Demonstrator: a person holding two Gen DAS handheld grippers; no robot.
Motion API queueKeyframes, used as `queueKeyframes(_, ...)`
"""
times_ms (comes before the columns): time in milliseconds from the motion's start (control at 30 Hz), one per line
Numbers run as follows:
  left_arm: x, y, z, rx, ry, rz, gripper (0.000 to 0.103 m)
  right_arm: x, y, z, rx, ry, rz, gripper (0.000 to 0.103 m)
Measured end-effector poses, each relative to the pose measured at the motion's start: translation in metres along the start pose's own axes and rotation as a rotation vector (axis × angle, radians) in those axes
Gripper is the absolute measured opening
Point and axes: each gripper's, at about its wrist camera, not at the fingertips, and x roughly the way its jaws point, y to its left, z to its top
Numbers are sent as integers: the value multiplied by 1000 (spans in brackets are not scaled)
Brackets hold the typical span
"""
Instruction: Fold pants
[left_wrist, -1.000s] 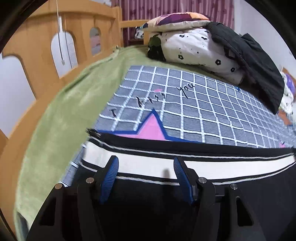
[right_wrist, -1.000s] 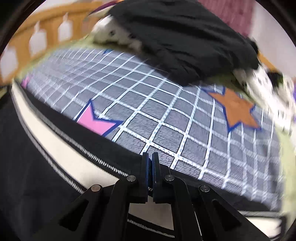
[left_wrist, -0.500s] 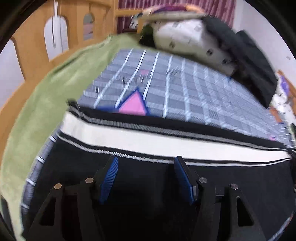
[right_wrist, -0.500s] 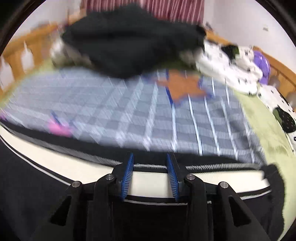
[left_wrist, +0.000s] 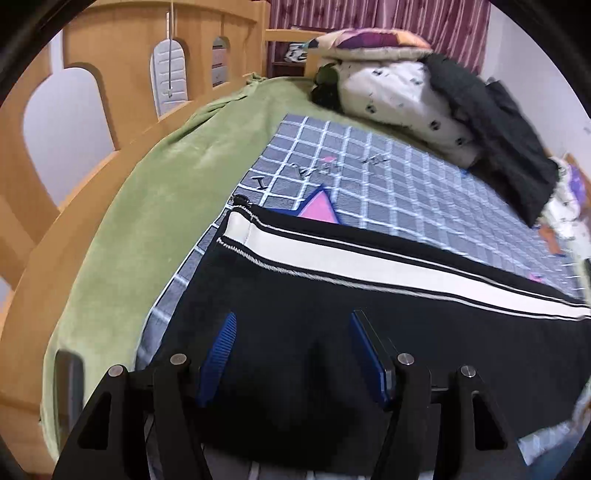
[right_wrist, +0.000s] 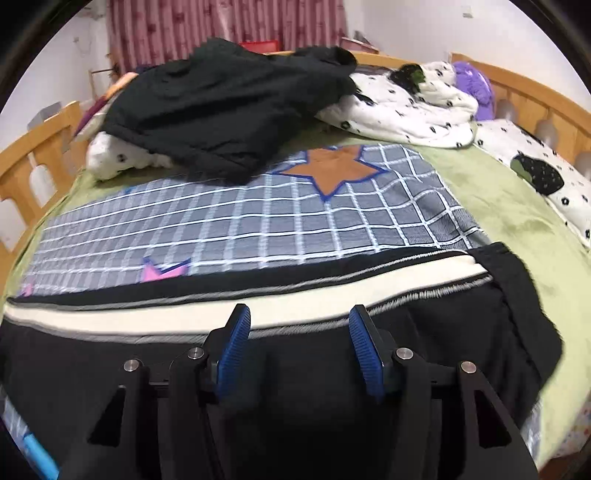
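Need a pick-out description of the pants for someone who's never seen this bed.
On the wooden bed, a grey checked sheet with stars covers the green blanket. The pants lie flat along its near edge, under both open grippers. Unlike the crumpled black jacket at the far end, they carry a long cream side stripe.

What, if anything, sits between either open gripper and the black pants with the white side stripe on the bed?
Nothing visible does. The left gripper and right gripper both hover open directly over the black pants with the white side stripe. The black jacket lies farther back, apart from them.
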Motion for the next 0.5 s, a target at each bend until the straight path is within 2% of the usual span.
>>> queueKeyframes(67, -30, -6, 4, 10, -24, -17, 59, -30, 22, 2, -55, -53, -83, 55)
queueKeyframes(100, -47, -11, 8, 23, -51, -29, 59, -39, 30, 6, -75, -64, -82, 55)
queueKeyframes(200, -102, -29, 19, 48, -144, -63, 59, -79, 66, 23, -116, -74, -24, 55)
queueKeyframes(300, -147, -44, 26, 65, -198, -74, 60, -121, 103, 38, -108, -107, 53, 57)
queueKeyframes(333, -157, -45, 25, 70, -208, -95, 60, -134, 113, 41, -99, -122, 76, 61)
queueKeyframes(400, -167, -46, 17, 69, -202, -144, 60, -152, 133, 43, -93, -133, 107, 70)
queueKeyframes(500, -153, -42, -8, 49, -162, -208, 60, -164, 168, 36, -125, -146, 160, 71)
